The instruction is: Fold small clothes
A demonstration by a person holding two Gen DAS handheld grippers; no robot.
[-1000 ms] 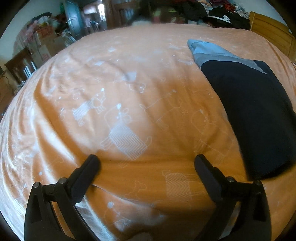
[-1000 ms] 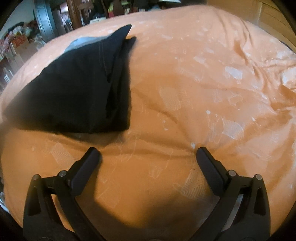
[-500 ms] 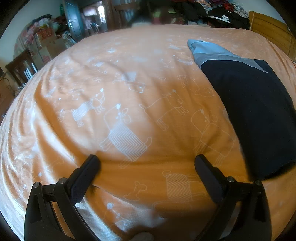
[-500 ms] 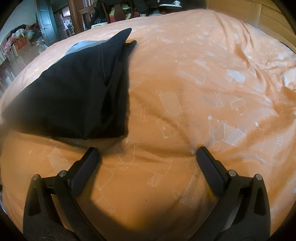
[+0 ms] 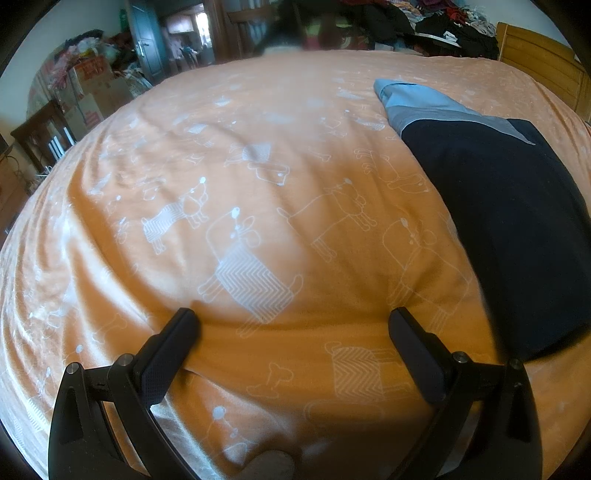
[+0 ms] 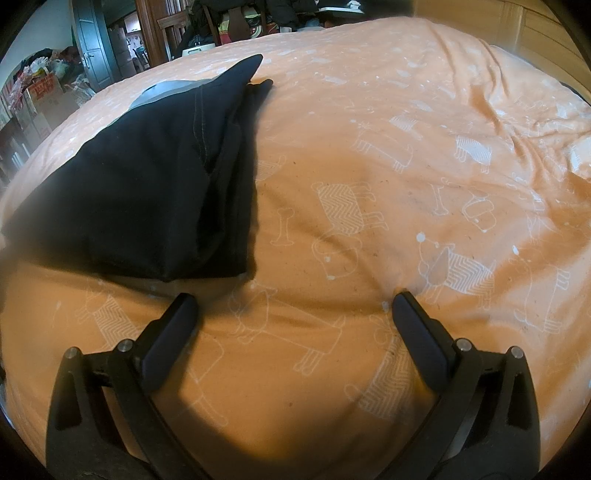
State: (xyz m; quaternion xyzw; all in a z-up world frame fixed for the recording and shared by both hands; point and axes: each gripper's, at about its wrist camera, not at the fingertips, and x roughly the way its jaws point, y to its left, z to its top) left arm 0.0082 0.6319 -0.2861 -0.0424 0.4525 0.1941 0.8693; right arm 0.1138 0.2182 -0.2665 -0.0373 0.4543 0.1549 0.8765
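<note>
Orange bedding printed with white outline dogs and bones covers the bed [image 5: 258,155], which fills both views; beyond its far edge stand cardboard boxes [image 5: 92,85], a dark door [image 6: 92,48] and heaps of clothing [image 5: 443,22], with a wooden headboard [image 5: 543,70] at the right in the left wrist view. A folded dark navy garment [image 6: 147,184] with a grey and light blue band at its far end lies flat on the bedding. In the left wrist view it sits to the right, past the right finger of the left tongs [image 5: 293,321]; in the right wrist view it lies ahead and to the left, just beyond the left finger of the right tongs [image 6: 295,306]. Both tongs are spread wide, empty, low over bare bedding and apart from the garment.
</note>
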